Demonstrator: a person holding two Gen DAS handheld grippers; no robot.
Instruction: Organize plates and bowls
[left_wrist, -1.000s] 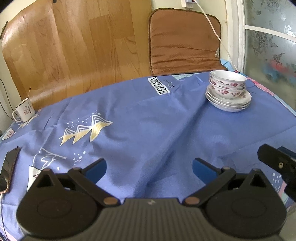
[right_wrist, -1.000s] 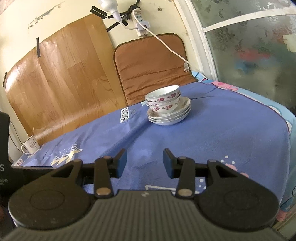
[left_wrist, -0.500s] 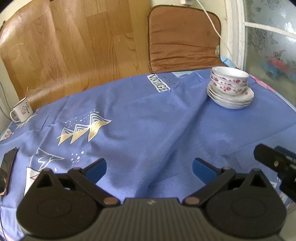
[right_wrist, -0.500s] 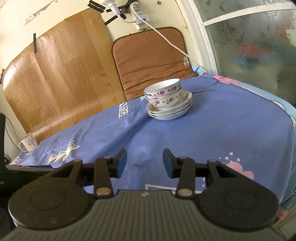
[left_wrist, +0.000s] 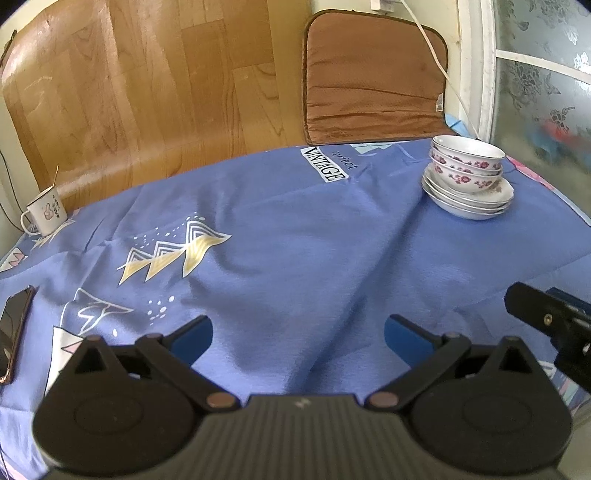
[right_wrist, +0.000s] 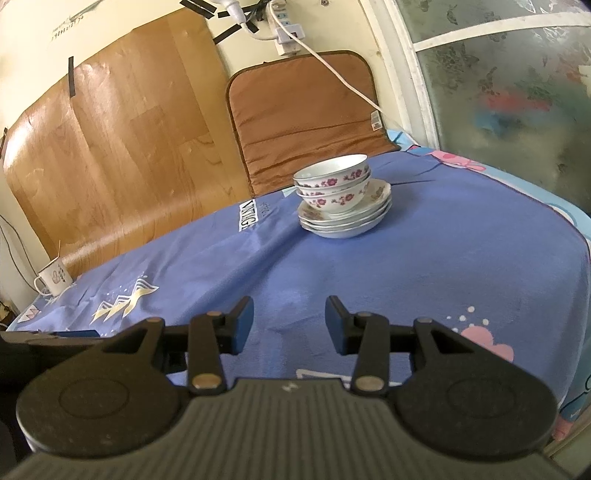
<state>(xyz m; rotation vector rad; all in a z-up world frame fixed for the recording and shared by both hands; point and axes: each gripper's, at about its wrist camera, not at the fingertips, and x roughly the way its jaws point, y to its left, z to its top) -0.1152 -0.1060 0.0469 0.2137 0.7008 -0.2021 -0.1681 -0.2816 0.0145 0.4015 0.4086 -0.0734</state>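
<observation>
Blue-clothed table (right_wrist: 424, 258): bowls (right_wrist: 332, 179) sit nested on stacked plates (right_wrist: 345, 221), upper centre, looks basically done; both grippers (left_wrist: 297, 332) (right_wrist: 290, 323) gape empty.

The table is covered by a blue cloth (left_wrist: 295, 229) printed with zigzag peaks and a "VINTAGE" label (left_wrist: 325, 168) toward the far edge. A stack of white plates (left_wrist: 467, 201) is set far right on the cloth — flowered bowls (left_wrist: 466, 162) are nested on top of it. A white mug (left_wrist: 46, 214) is stood at the far left, and a dark phone (left_wrist: 14, 328) is laid flat near the left edge.
</observation>
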